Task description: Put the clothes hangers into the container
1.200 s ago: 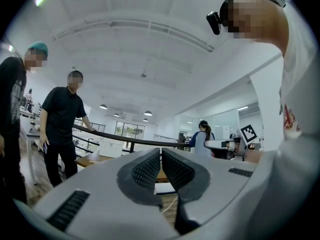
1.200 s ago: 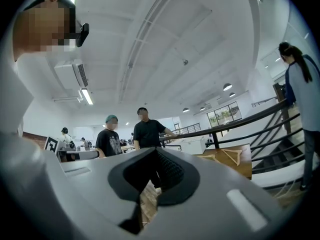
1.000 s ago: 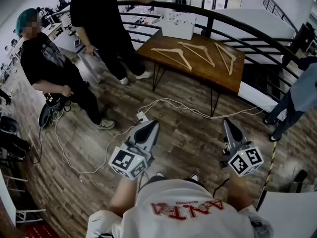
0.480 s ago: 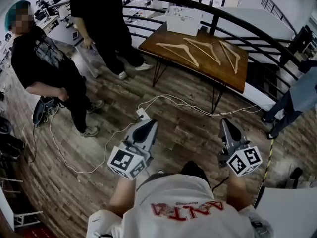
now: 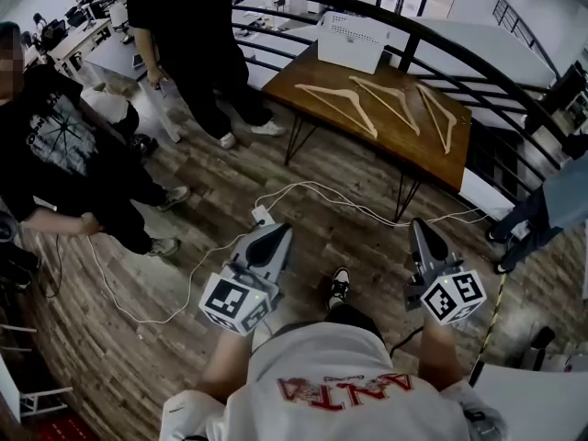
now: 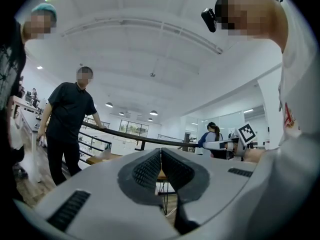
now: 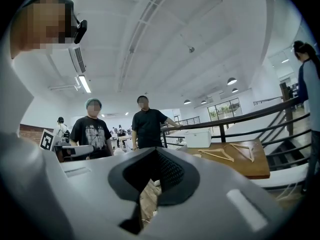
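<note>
Three wooden clothes hangers point(image 5: 390, 105) lie flat side by side on the brown table point(image 5: 418, 150) in the head view, with the white container point(image 5: 353, 42) standing on the table's far end, just beyond them. Well short of the table, over the plank floor, the left gripper point(image 5: 274, 233) and the right gripper point(image 5: 421, 229) are both held up with their tips toward it. A white cable point(image 5: 308, 187) trails across the floor between them and the table, and a person in black point(image 5: 179, 26) stands off the table's left end.

From the left gripper view, the left gripper's point(image 6: 161, 156) fingers are pressed together with nothing between them.

From the right gripper view, the right gripper's point(image 7: 154, 153) fingers also sit closed on nothing; beyond them the table point(image 7: 242, 168) carries the hangers point(image 7: 216, 155), the container point(image 7: 199, 138) at its far edge.
</note>
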